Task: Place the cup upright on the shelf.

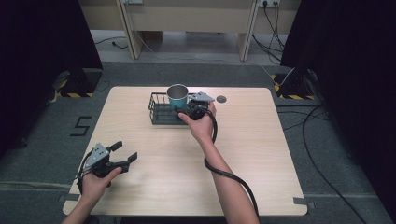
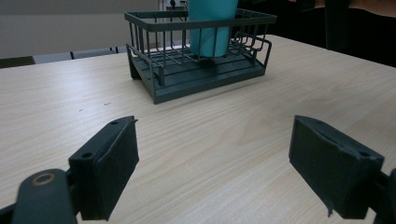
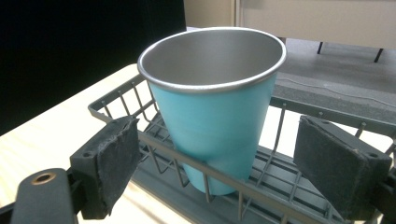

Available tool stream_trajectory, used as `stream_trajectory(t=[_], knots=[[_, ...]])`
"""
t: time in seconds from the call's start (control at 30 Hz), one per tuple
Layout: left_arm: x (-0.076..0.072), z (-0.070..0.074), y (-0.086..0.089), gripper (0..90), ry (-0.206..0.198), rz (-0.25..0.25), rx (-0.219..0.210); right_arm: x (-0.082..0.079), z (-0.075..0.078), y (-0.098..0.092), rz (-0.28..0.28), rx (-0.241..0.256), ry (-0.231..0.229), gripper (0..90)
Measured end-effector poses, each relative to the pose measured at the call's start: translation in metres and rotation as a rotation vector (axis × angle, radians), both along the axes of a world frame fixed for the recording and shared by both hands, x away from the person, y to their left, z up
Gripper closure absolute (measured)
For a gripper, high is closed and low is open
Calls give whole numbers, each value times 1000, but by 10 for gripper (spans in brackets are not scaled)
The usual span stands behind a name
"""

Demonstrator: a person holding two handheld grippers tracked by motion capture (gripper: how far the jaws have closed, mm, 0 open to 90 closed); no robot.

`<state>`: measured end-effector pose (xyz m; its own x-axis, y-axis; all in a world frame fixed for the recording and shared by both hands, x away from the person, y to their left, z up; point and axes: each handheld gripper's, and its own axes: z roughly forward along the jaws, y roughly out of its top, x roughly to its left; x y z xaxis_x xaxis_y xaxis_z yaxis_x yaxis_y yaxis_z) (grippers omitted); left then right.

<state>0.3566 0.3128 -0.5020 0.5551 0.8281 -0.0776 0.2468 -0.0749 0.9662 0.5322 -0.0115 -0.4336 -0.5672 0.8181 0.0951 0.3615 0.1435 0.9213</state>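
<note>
Presently my right tongs (image 3: 219,163) stand at the near rail of the dark wire basket (image 1: 159,112), jaws spread wide on either side of the teal metal cup (image 3: 215,116) without touching it; the cup stands upright inside the basket, toward its right end, its steel interior bare as far as the right gripper view shows. I judge the step in hand to be either the approach to a grasp on the cup or the release just after setting it down; the pictures do not settle which. If a grasp is meant, the next move calls for carrying the jaws forward over the rail, level with the cup's wall, and closing evenly so that the tapered side does not slip upward. My right hand (image 1: 201,125) reaches across the counter (image 1: 261,158) with forearm extended and the cable looping beside the wrist. My left tongs (image 1: 122,157) are also open, holding nothing, resting low near the counter's front left corner, well apart from the basket and pointed toward it.
</note>
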Motion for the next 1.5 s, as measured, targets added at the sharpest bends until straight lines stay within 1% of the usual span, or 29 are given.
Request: stream_trajectory(t=[0.03,0.43,0.5,0.53,0.57,0.7,0.73,1.0,1.5], knots=[[0,0,0,151,0,0,0,-3,1,-2,5,0,-3,155],[0,0,0,151,1,1,5,-14,1,-13,4,3,-3,157],[0,0,0,151,1,1,5,-17,0,-17,4,19,8,157],[0,0,0,151,1,1,5,-17,0,-17,4,19,8,157],[0,0,0,151,0,1,6,-19,-1,-21,0,15,7,157],[0,0,0,150,1,0,9,-22,-3,-26,-2,12,8,158],[0,0,0,150,1,-1,12,-25,-5,-29,-4,8,9,159],[0,-1,-1,151,2,1,15,-33,-8,-40,-7,3,8,161],[-1,-1,-1,150,1,5,18,-52,-9,-65,-19,-7,3,170]])
